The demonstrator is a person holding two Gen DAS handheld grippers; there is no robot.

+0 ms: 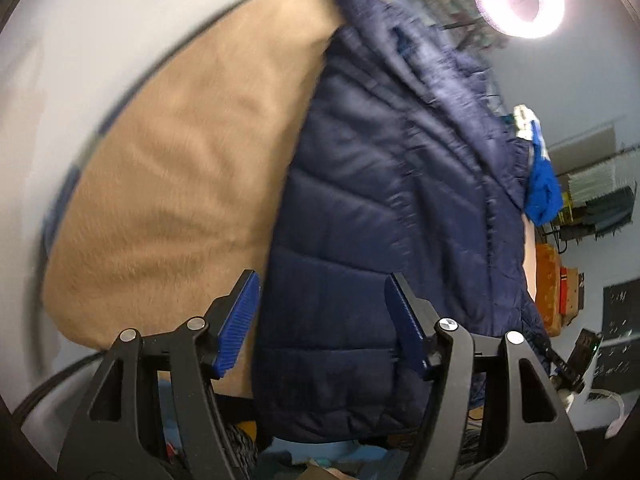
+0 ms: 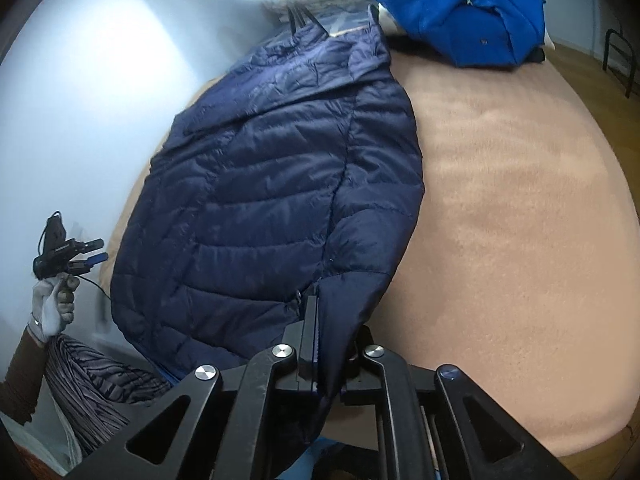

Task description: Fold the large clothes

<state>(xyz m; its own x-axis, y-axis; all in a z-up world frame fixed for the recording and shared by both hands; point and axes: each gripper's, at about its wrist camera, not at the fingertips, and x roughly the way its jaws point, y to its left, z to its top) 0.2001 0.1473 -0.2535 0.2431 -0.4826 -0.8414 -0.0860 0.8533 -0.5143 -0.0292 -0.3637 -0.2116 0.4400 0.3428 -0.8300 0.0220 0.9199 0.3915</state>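
Navy puffer jacket (image 2: 272,184) lies lengthwise on the tan bed (image 2: 520,220), left of centre frame. Right claw (image 2: 316,340) is pinched tight on its hem; left claw (image 1: 320,320) gapes, holding nothing. Best to match that grip on the hem's far corner, then fold evenly.

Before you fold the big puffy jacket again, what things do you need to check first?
1. Right tool pinching the navy jacket hem: ok, shut on the fabric.
2. Left tool ready to grab: ok, open, nothing between its pads.
3. Jacket lying flat on the tan blanket: ok mostly; the bottom edge hangs over the side.
4. Room to fold: ok, the bare blanket beside the jacket is free.
5. Folded blue garment out of the way: ok, it sits apart by the collar end.
6. Zipper closed all the way: cannot tell.
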